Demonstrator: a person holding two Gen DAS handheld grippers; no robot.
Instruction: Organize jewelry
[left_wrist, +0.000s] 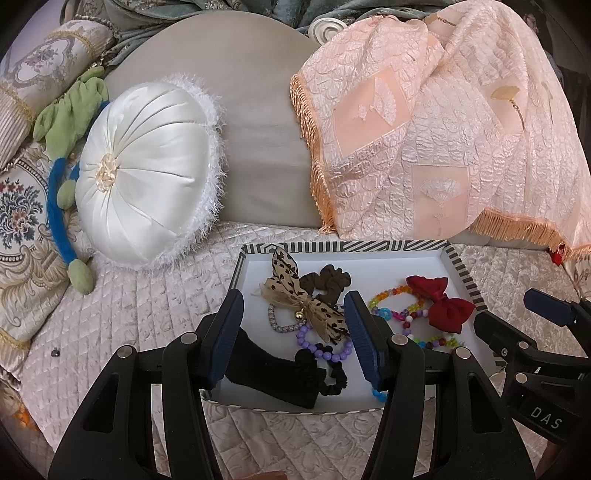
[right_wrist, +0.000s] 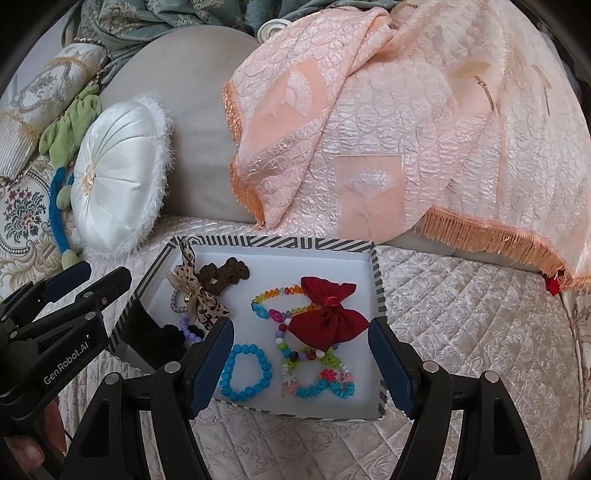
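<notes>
A striped-rim white box (left_wrist: 463, 275) (right_wrist: 376, 280) lies on the quilted bed. It holds a leopard-print bow (left_wrist: 295, 295) (right_wrist: 201, 295), a brown scrunchie (left_wrist: 325, 280) (right_wrist: 225, 275), a black scrunchie (left_wrist: 314, 369), a purple bead bracelet (left_wrist: 325, 350), a red bow (left_wrist: 441, 301) (right_wrist: 327, 315), multicolour bead bracelets (left_wrist: 395, 306) (right_wrist: 277, 306) and a blue bead bracelet (right_wrist: 245, 373). My left gripper (left_wrist: 295, 328) is open and empty over the box's left side. My right gripper (right_wrist: 301, 354) is open and empty over the right side, near the red bow.
A white satin round cushion (left_wrist: 147, 173) (right_wrist: 114, 177) leans at the left beside a green and blue plush toy (left_wrist: 70, 122). A peach fringed blanket (left_wrist: 443, 129) (right_wrist: 388, 129) drapes over the headboard behind the box. Patterned pillows lie at far left.
</notes>
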